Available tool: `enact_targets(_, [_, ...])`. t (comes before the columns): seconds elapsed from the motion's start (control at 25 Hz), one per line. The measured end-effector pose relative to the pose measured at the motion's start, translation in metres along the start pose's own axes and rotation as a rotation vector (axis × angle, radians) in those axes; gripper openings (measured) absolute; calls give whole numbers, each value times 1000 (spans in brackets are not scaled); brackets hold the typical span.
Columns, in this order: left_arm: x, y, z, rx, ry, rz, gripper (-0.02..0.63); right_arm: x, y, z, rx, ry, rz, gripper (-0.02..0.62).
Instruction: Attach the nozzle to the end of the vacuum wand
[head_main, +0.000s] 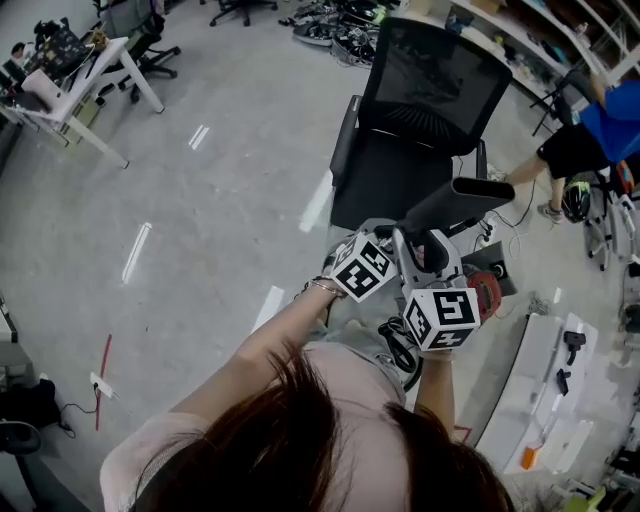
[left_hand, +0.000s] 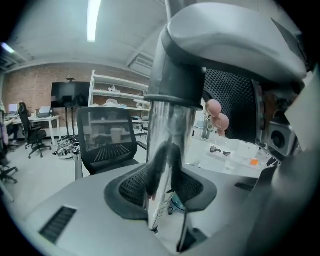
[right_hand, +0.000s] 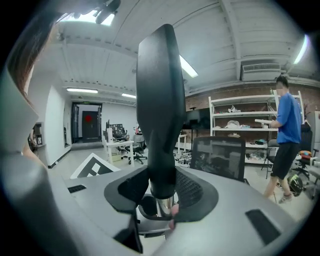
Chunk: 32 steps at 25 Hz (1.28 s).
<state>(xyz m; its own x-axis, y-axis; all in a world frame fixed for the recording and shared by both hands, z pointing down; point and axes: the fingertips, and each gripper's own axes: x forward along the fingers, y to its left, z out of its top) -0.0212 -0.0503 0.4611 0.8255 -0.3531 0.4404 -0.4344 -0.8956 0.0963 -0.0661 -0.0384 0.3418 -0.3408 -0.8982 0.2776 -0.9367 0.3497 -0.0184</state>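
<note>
Clamps the shiny vacuum wand (left_hand: 167, 150) upright between the fingers of the left gripper (left_hand: 167, 200). Grips the black nozzle (right_hand: 157, 90) at its neck in the fingers of the right gripper (right_hand: 161, 202), collar round the metal tube end. Shows the tube's long shiny stretch in the left gripper view only, and the nozzle's whole tall body in the right gripper view only. Reveals from the head view alone both grippers close together in front of a black office chair (head_main: 425, 110).

A workshop-like office: a swivel chair (head_main: 430, 110) is standing on bare floor (head_main: 220, 220), a desk (head_main: 80, 80) sitting upper left, stocked shelving (right_hand: 240, 120) lining the right.
</note>
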Motion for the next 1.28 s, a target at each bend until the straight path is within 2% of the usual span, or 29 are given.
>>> enact_targets(0.2, [-13, 6, -4, -20, -50, 47, 149, 3, 13, 0, 2, 1, -38, 176])
enact_targets(0.48, [-17, 9, -5, -17, -55, 45, 147, 5, 18, 1, 7, -2, -71, 175])
enact_targets(0.64, [-14, 9, -4, -21, -52, 43, 149, 2, 15, -3, -37, 23, -84, 170])
enact_targets(1.04, [1, -6, 0, -46, -30, 121, 149, -52, -13, -16, -10, 13, -75, 143])
enact_targets(1.28, [11, -33, -2, -36, -10, 151, 149, -97, -46, -21, 46, -18, -112, 58])
